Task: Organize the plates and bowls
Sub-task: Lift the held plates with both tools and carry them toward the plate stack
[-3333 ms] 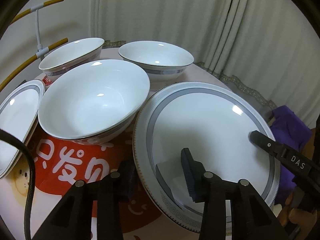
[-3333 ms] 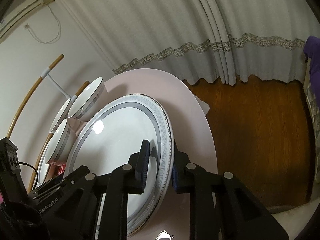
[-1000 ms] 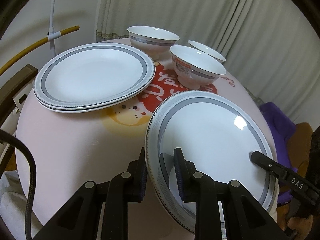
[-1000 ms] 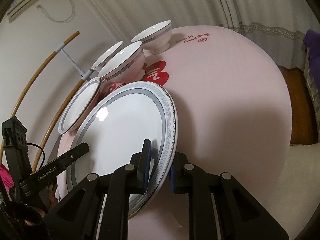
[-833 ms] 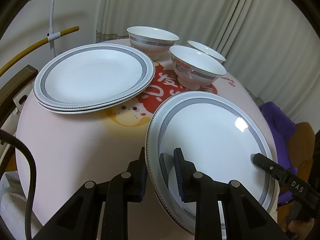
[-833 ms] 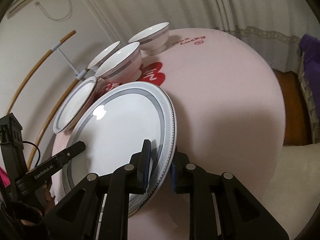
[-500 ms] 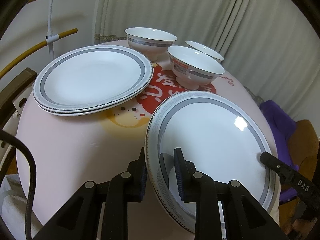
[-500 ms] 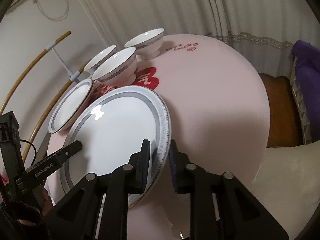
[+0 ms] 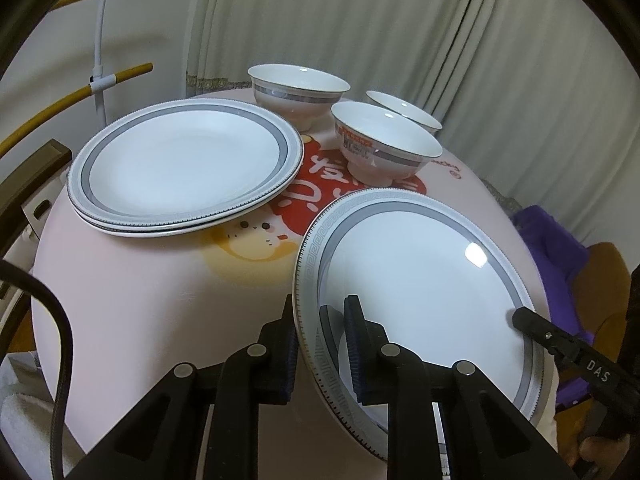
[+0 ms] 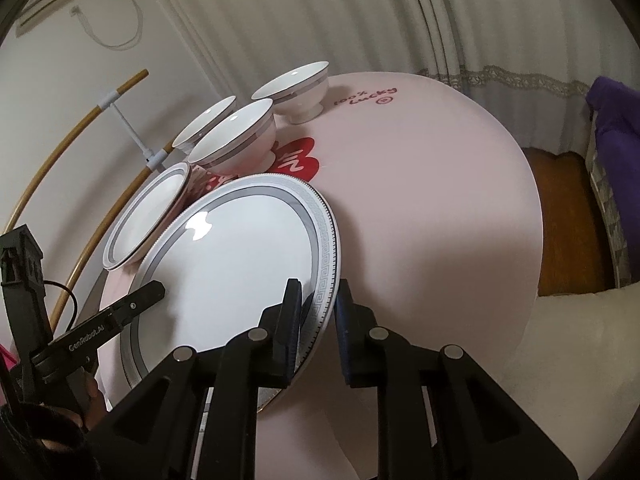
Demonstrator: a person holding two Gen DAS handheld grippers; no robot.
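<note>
A large white plate (image 9: 420,280) with a grey key-pattern rim is tilted over the near part of the round pink table (image 9: 140,300). My left gripper (image 9: 320,320) grips its near-left rim, one pad above and one below, jaws still closing. My right gripper (image 10: 318,300) is shut on the opposite rim of the same plate (image 10: 240,264). Beyond it lies a stack of two grey-banded plates (image 9: 184,164). Three white bowls (image 9: 298,92) (image 9: 384,148) (image 9: 404,110) stand apart at the back.
A red and yellow print (image 9: 320,184) covers the table's middle. Yellow curved rods on a white stand (image 9: 100,80) rise at the left. Curtains hang behind. A purple cloth (image 10: 612,128) and wooden floor (image 10: 568,220) lie past the table's right edge.
Since the earliest frames my left gripper has shut on the rim and the big plate has come away from the bowls toward the near side. Over the last second the right wrist view shows the plate shifted only slightly.
</note>
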